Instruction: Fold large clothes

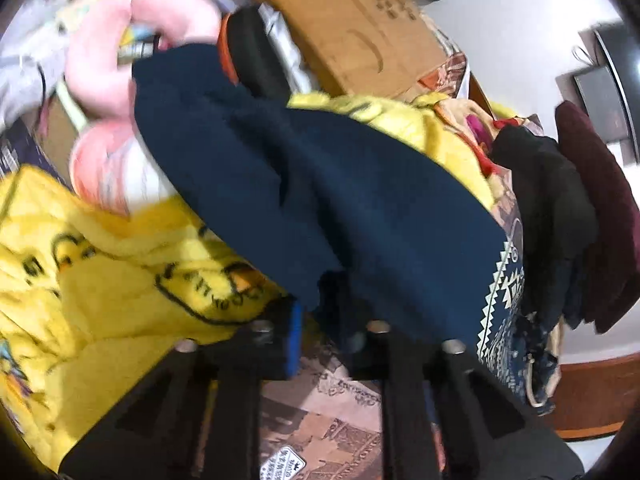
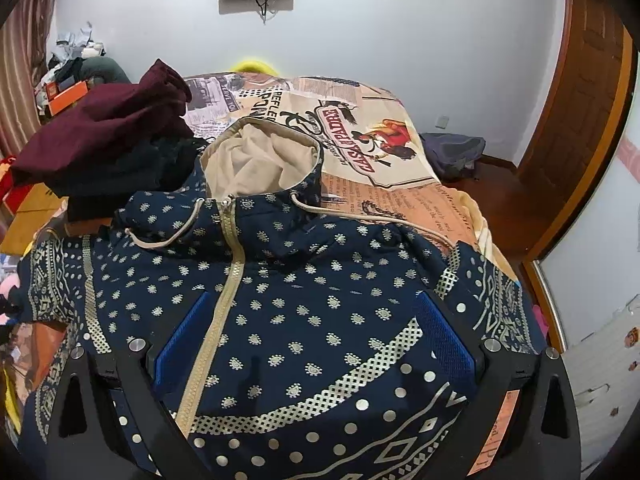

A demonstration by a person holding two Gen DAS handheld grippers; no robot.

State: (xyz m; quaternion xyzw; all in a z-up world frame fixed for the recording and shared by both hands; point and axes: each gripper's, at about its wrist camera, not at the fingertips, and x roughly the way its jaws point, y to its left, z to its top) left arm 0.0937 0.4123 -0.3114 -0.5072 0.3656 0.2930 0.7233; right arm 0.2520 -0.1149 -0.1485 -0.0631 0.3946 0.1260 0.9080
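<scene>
Our left gripper (image 1: 320, 320) points steeply downward, its two black fingers drawn close together; the blue pad (image 1: 294, 336) of one finger shows, while the other finger's tip is hidden under a fold of the navy hoodie (image 1: 320, 184) that we pinch between them; our right gripper (image 2: 312, 340) also tilts downward, its fingers spread wide apart, both blue pads (image 2: 182, 340) bare and facing each other, nothing pressed between them; it hangs just over the patterned front of that hoodie.
</scene>
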